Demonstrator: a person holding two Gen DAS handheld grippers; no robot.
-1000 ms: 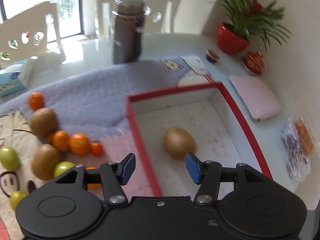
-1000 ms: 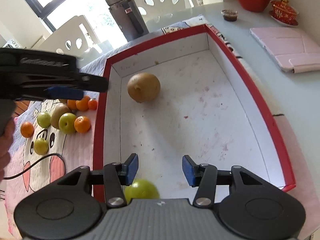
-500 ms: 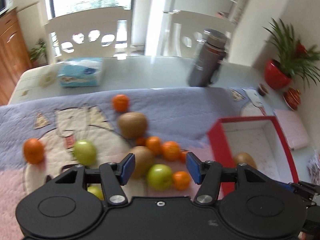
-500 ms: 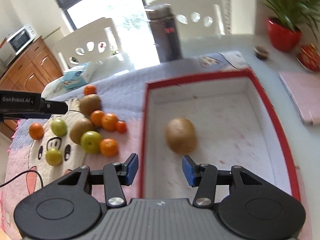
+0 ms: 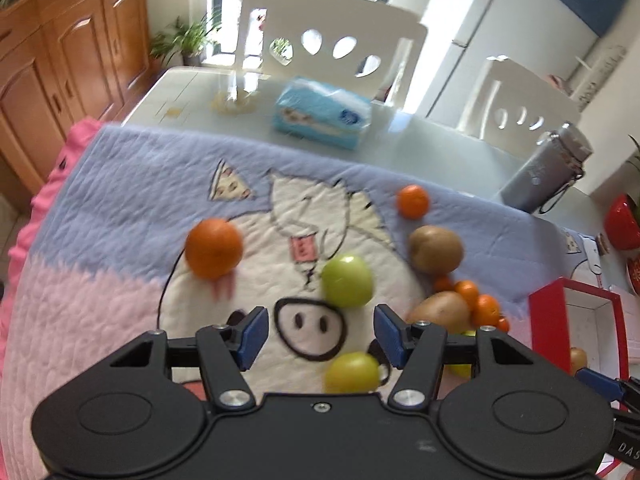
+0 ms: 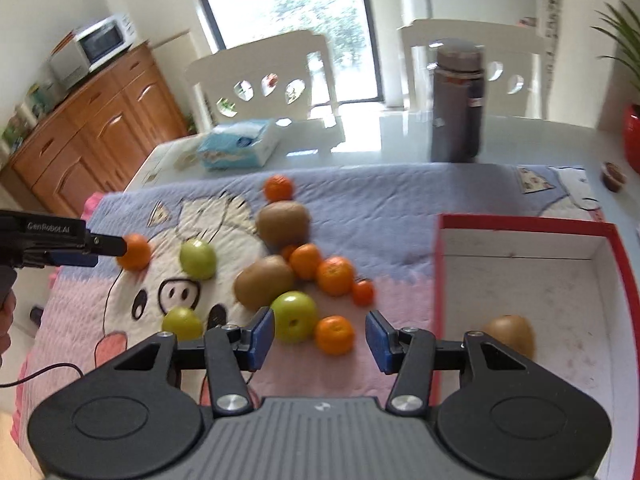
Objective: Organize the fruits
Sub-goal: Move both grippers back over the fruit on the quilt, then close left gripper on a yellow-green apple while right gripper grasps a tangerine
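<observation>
Fruit is scattered on a quilted blanket (image 5: 120,312) over the tabletop; one kiwi (image 6: 510,334) lies in the red box (image 6: 528,226) at right. The left claw (image 5: 316,334), empty, has just been opening above a green apple (image 5: 347,286); the right claw (image 6: 320,338) is spread and empty above another green apple (image 6: 295,316) and a mandarin (image 6: 334,334). Round, smooth, bruisable fruit is best taken lightly across the middle. Crowded kiwis (image 6: 264,286) and mandarins (image 6: 335,276) may be nudged. A tissue pack (image 6: 238,144) and flask (image 6: 458,104) stand far off.
</observation>
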